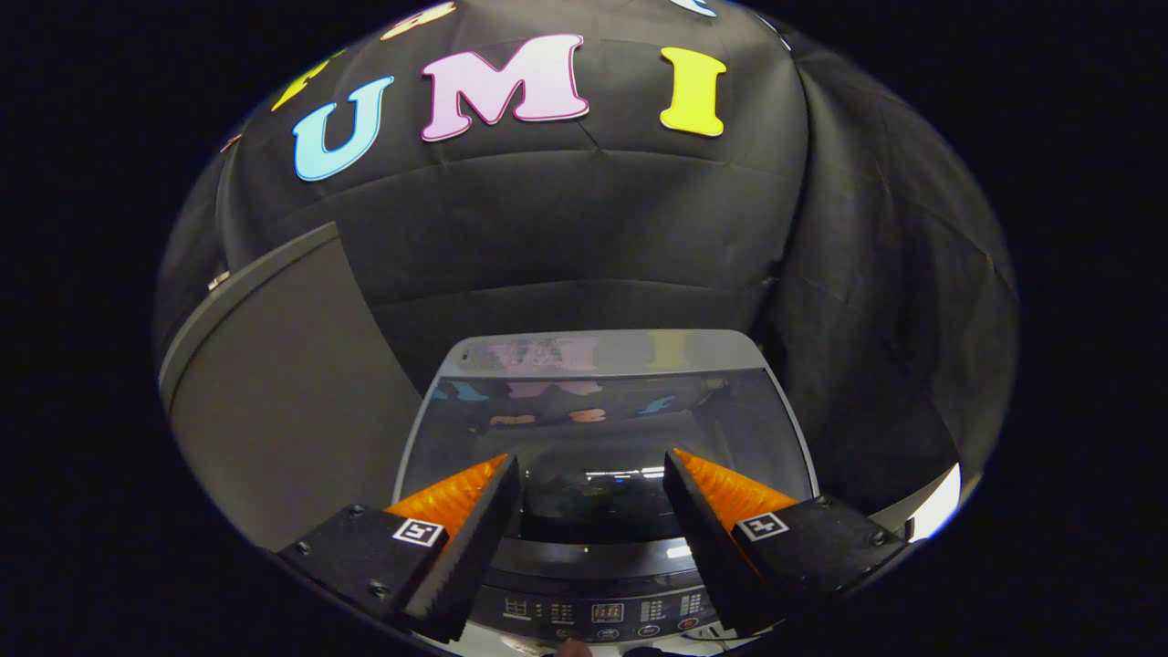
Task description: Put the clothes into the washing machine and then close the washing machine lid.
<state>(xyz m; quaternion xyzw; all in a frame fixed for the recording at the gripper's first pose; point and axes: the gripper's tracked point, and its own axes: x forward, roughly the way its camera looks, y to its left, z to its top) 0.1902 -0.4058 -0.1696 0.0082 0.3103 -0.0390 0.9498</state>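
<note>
A top-loading washing machine (602,356) stands straight ahead of me against the black cloth wall. Its glass lid (602,429) lies flat and shut, with reflections across it. The control panel (602,610) with small displays and buttons runs along the machine's near edge, below and between my fingers. My gripper (591,461) hovers over the front of the lid, open, with nothing between its fingers. No clothes are visible through the dark glass.
A large grey panel (283,401) leans upright to the left of the machine. Black cloth hangs close behind and to the right of the machine. A fingertip (573,649) of a person shows just below the control panel.
</note>
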